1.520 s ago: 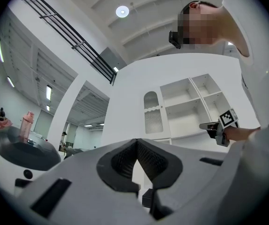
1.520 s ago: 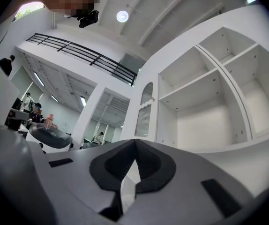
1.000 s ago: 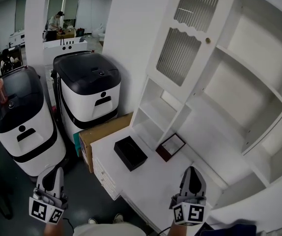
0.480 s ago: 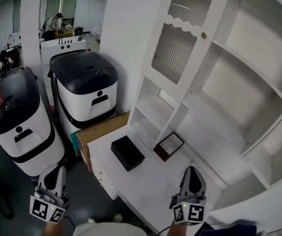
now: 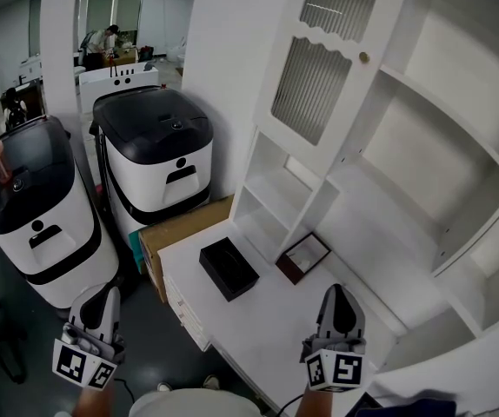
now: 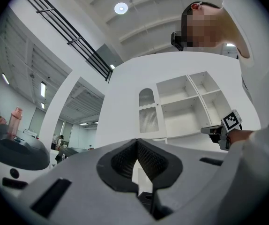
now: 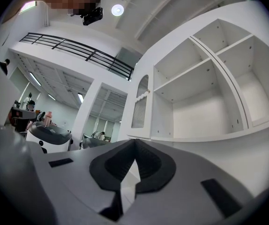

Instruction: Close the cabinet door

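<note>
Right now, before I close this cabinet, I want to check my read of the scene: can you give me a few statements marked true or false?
The cabinet door stands open. True.
The right gripper grips the door's knob. False: it is shut on nothing, low over the desk, well short of the knob.
A black box lies on the white desk. True.
The left gripper holds the black box. False: it is shut and empty, left of the desk.
</note>
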Available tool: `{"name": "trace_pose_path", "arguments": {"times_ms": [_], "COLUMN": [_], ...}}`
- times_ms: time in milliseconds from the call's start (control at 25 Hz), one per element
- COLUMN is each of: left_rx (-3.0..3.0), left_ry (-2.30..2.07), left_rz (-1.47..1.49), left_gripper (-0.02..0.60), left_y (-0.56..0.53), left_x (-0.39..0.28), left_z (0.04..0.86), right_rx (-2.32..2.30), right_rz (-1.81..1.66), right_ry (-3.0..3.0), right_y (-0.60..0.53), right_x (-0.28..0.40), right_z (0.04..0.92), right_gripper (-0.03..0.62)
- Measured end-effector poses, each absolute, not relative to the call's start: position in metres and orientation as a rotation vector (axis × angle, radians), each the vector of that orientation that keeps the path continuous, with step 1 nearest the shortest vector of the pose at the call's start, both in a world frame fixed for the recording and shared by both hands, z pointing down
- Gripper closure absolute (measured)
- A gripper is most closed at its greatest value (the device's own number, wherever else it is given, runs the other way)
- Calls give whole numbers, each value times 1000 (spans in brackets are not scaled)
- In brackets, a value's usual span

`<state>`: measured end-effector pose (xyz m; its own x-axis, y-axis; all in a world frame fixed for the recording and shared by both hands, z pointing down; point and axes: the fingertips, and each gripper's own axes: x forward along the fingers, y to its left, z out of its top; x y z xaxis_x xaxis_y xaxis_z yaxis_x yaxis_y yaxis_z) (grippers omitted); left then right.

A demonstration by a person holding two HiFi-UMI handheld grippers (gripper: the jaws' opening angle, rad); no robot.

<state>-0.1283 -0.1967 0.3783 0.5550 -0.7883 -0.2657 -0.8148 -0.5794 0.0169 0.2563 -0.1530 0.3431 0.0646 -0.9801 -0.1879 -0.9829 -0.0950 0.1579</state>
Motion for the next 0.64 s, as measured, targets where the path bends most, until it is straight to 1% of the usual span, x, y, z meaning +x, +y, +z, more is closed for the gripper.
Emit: {"name": "trace_pose_path", "arguments": {"times_ms": [640], "left_rx": [-2691], "left_ry": [1389], "left_rz": [386], "left_gripper": [575], "left_y": [-198], "left_x": [-126], "left_z": [384], "right_rx": [-2300], "right_rz": [409], "right_ry": [2121], "right_y": [-153], "right_x": [257], "right_z": [342], "right_gripper": [595]}}
